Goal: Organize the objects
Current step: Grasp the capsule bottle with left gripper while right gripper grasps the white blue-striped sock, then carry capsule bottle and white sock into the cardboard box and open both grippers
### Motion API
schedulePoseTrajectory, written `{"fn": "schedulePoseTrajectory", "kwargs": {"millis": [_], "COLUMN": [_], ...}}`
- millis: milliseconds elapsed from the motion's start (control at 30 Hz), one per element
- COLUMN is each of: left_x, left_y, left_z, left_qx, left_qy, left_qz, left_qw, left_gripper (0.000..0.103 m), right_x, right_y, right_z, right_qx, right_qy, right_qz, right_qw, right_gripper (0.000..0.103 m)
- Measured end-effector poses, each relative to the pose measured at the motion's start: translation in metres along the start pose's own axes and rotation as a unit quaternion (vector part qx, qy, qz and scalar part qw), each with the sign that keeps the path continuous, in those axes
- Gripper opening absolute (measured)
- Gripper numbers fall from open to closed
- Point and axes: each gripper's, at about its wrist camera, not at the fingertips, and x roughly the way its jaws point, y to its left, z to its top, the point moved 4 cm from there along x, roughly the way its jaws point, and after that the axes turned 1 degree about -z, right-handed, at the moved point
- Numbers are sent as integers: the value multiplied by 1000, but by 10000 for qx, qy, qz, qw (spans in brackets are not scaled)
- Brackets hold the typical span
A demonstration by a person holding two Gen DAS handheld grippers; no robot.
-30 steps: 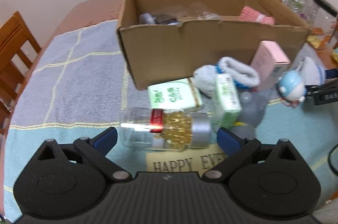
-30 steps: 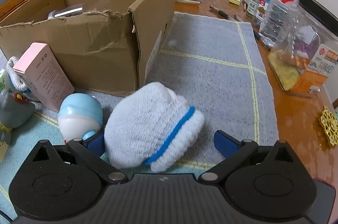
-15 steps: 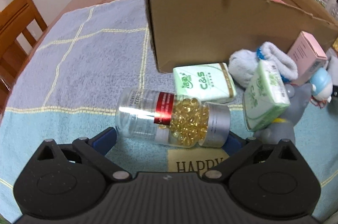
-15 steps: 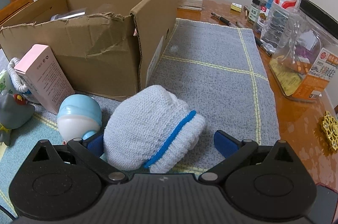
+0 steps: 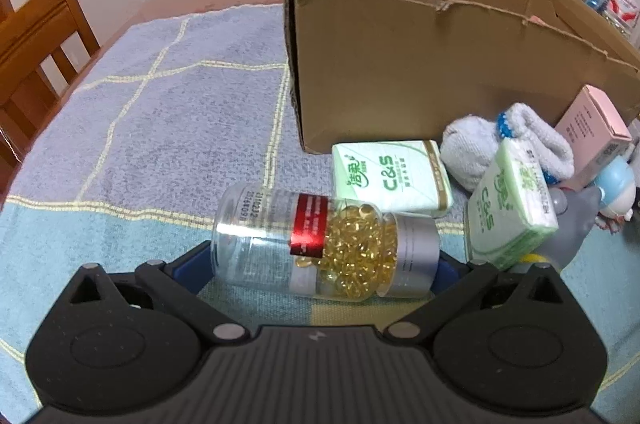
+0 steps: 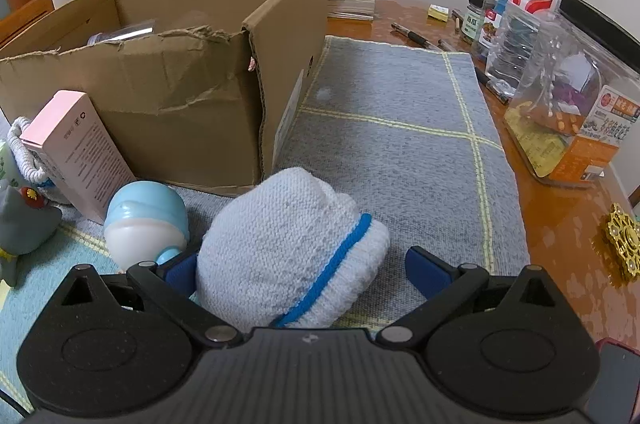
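Blue-grey towel-covered bench (image 5: 168, 112), brown cardboard box (image 5: 420, 72) upper right. Left hand-held gripper (image 5: 324, 264) apart, straddling clear capsule bottle (image 5: 320, 244), lying crosswise at lower centre. Right hand-held gripper (image 6: 308, 268) apart around white knitted hat (image 6: 288, 248).

Right tool (image 6: 306, 266) spread around knitted hat (image 6: 288, 248) beside box (image 6: 180, 96).

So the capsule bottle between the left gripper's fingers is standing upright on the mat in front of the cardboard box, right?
Not upright. In the left wrist view the capsule bottle lies on its side between the left gripper fingers, silver cap toward the right. The rest holds: it is on the mat, in front of the cardboard box.
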Motion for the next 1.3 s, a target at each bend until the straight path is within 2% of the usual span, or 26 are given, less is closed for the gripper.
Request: {"fn": "schedulePoseTrajectory", "kwargs": {"millis": [167, 267, 367, 467, 700, 867, 967, 1133, 1300], "left_x": [-8, -9, -9, -5, -7, -19, -26, -45, -63], "left_y": [-9, -11, -12, -8, 11, 14, 13, 6, 4], "left_z": [1, 5, 7, 9, 11, 11, 11, 13, 26], "left_qx": [355, 445, 447, 317, -501, -700, -821, -497, -276], "left_qy": [-148, -215, -201, -164, -14, 45, 100, 141, 318], "left_qz": [345, 378, 320, 156, -378, -710, -982, -990, -1412], "left_qw": [9987, 9981, 9983, 9992, 9980, 9950, 9917, 9937, 9891], "left_gripper": [102, 102, 97, 93, 93, 93, 93, 93, 93], "right_x": [0, 0, 0, 1, 2, -4, -5, -14, -41], "right_y": [0, 0, -1, -1, -1, 1, 2, -3, -10], "right_z": [0, 0, 0, 2, 7, 13, 15, 19, 30], "right_qx": [-3, -4, -11, -5, 2, -47, -96, 5, 10], "right_qy": [1, 0, 9, 68, 316, 358, 469, 658, 688], "right_qz": [2, 3, 9, 8, 44, 245, 251, 302, 452], "right_qw": [10000, 10000, 10000, 10000, 9995, 9990, 9985, 9974, 9966], "right_gripper": [103, 103, 103, 103, 102, 84, 81, 79, 79]}}
